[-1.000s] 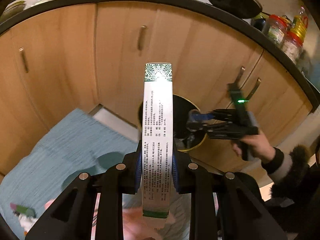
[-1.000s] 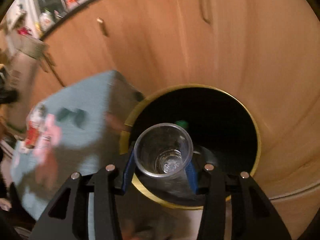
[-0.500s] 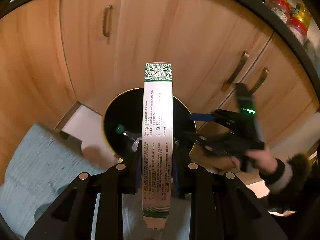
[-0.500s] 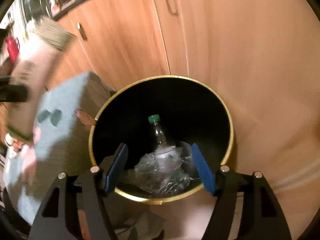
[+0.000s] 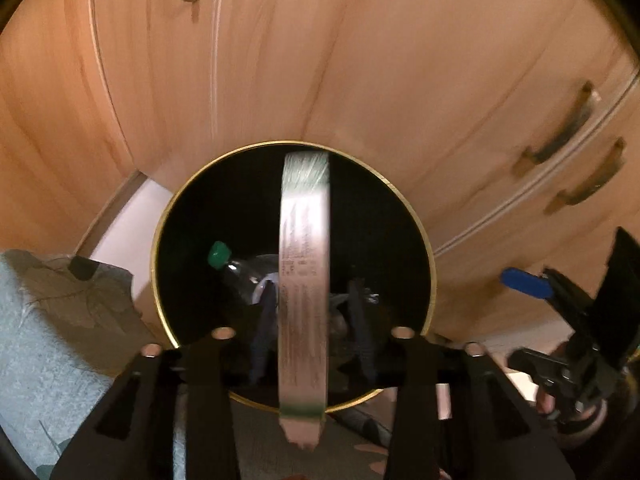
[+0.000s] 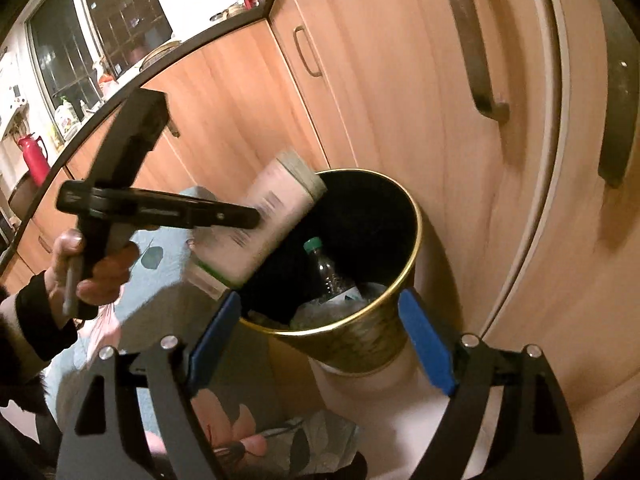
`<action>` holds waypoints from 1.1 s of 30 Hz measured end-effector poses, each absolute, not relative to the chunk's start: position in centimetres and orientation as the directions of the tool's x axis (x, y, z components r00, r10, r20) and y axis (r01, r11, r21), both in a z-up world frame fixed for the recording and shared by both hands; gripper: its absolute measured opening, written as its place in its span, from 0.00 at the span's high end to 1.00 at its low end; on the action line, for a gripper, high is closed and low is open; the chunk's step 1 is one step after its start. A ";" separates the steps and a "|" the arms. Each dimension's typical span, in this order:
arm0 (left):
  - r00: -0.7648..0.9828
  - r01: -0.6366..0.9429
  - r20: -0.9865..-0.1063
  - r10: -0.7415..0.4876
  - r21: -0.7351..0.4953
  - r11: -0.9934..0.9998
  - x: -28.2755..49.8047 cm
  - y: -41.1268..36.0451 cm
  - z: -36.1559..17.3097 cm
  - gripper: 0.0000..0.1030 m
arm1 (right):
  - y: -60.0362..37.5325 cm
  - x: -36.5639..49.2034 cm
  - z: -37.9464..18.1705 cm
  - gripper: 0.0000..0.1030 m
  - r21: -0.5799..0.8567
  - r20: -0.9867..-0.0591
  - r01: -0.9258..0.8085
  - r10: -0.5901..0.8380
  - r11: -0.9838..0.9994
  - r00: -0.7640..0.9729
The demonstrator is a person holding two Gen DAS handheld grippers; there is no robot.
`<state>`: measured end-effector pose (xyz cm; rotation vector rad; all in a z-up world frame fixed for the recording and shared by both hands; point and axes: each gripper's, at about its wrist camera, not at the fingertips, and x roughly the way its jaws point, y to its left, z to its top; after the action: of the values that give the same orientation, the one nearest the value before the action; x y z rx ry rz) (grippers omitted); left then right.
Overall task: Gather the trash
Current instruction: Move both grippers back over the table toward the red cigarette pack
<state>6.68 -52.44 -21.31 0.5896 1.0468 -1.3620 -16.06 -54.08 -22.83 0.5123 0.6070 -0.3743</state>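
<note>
Tip your left gripper [image 5: 306, 354], seemingly just parting off the box [image 5: 304, 280], above the bin [image 5: 416, 216]; right gripper [image 6: 320, 344] gapes empty

Left tongs [image 5: 306, 344] spread around blurred carton [image 5: 305, 280], gold-rimmed black bin [image 5: 416, 216] beyond, green-capped bottle [image 5: 236, 268] inside, wooden cabinets [image 5: 360, 60] behind

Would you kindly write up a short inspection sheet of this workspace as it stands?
Surface: pale floor; teal fabric mat beside the bin.
Job's things: black gold-rimmed bin holds a clear green-capped bottle; long white printed carton above its mouth.
Clutter: crumpled wrapper on floor.
Grippers: left gripper, whether it grips the carton unclear from blur; right gripper open, empty.
Cables: nothing seen.
Surroundings: wooden cabinets.
</note>
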 end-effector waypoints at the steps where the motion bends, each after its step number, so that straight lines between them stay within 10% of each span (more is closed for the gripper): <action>1: -0.111 0.959 -0.865 -0.490 -0.223 0.177 6.8 -52.3 -21.5 0.55 | -53.8 -16.2 -22.7 0.20 0.344 -0.619 0.470 -0.180 0.813 0.765; 8: -0.073 0.958 -0.847 -0.527 -0.207 0.200 7.3 -48.6 -19.6 0.53 | -51.7 -14.5 -21.5 0.20 0.325 -0.615 0.418 -0.147 0.848 0.775; 15: 0.011 0.923 -0.758 -0.652 -0.243 0.298 9.0 -38.3 -13.8 0.07 | -46.3 -10.1 -19.0 0.11 0.260 -0.602 0.252 -0.047 0.932 0.797; 23: 0.257 0.809 -0.654 -0.711 -0.257 0.529 10.7 -17.9 -9.4 0.08 | -34.8 -2.3 -16.9 0.04 0.177 -0.622 -0.119 0.205 0.977 0.755; 33: 0.616 0.379 -0.649 -0.447 -0.253 0.890 12.1 8.9 -10.7 0.08 | -19.3 9.3 -18.9 0.04 0.003 -0.755 -0.615 0.405 0.789 0.516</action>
<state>12.06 8.93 -10.73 -0.0939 0.7732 -0.4763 9.30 -19.33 -18.87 -0.2804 0.8244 0.6220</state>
